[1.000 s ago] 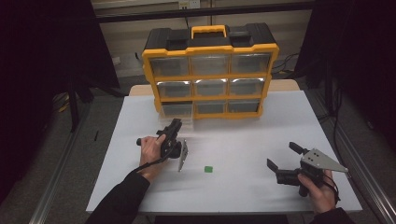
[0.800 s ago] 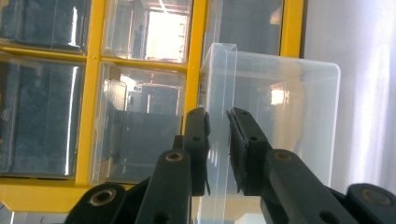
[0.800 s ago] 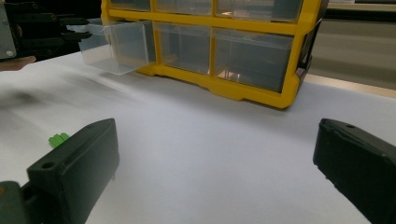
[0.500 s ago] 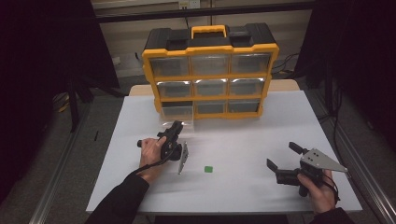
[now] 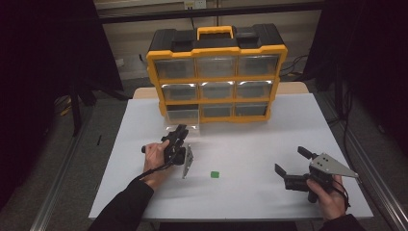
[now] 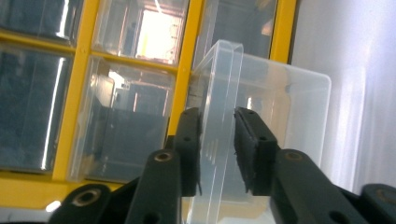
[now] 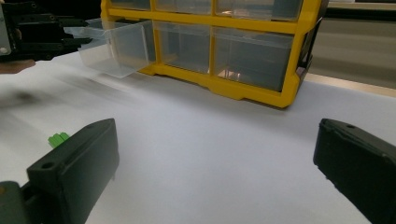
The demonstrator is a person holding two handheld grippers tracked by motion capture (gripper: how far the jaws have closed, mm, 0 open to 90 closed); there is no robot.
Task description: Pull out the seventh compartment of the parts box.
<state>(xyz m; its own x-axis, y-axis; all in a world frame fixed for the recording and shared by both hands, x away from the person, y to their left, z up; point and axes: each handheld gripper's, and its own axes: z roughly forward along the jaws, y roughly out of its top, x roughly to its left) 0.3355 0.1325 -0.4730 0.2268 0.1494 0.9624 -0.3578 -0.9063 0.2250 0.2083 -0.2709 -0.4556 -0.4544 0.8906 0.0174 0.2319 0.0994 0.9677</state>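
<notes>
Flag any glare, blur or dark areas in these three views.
High view: surroundings nearly black, the white table lit. Left gripper view: bright glare on the organizer windows behind the clear drawer in the left tongs. Right gripper view: table smeared at left, right tongs soft.

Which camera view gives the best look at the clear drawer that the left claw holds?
The left gripper view: the clear drawer is close, its front wall between the left claw pads. In the right gripper view it juts from the yellow organizer, farther off. In the high view it is small and faint.
</notes>
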